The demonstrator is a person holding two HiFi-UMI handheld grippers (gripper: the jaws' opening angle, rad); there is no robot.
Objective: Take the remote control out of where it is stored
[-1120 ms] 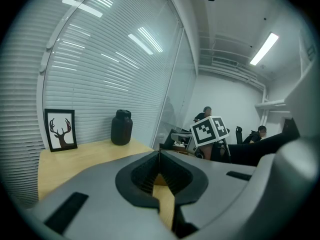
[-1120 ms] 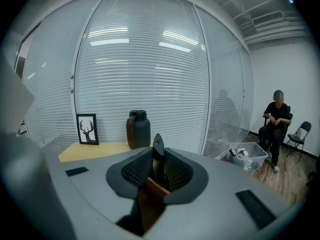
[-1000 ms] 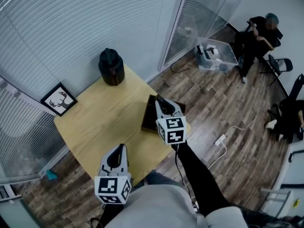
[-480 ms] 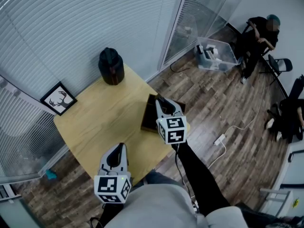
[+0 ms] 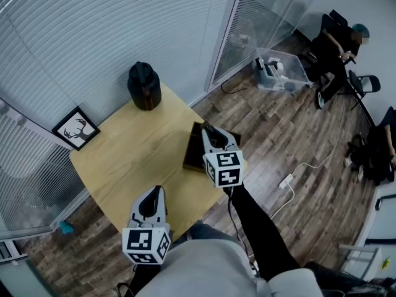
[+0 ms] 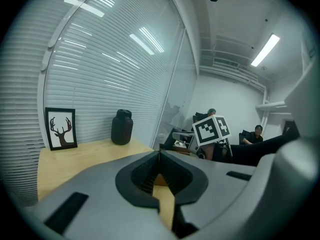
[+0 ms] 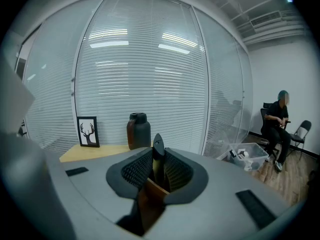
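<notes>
Head view: wood table [image 5: 127,156], plank floor [image 5: 278,135]; right tool [image 5: 209,131] grips remote [image 7: 157,151].

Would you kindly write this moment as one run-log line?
left gripper: jaws shut, empty | right gripper: jaws shut on slim black remote control, over dark brown box on light wooden table

Tabletop [image 5: 117,159]: pale wood, smooth, matt. Floor [image 5: 278,135]: dark wood-look planks, grainy, slight sheen. Jar [image 5: 144,86]: black, matt. Picture frame [image 5: 77,129]: black matt edge, white paper print inside. Storage box [image 5: 192,156]: dark brown, wood-look, smooth. Remote control [image 7: 157,145], nipped in the right gripper [image 7: 157,156]: smooth black plastic, faint gloss. Right gripper body grey matt plastic, left gripper [image 6: 159,156] the same; fingers [image 7: 134,171] black, ribbed, rubbery-looking. Blinds [image 5: 111,30]: white slats behind glass. Bin [image 5: 291,76]: clear plastic. Sleeve [image 5: 260,234]: black cloth.
</notes>
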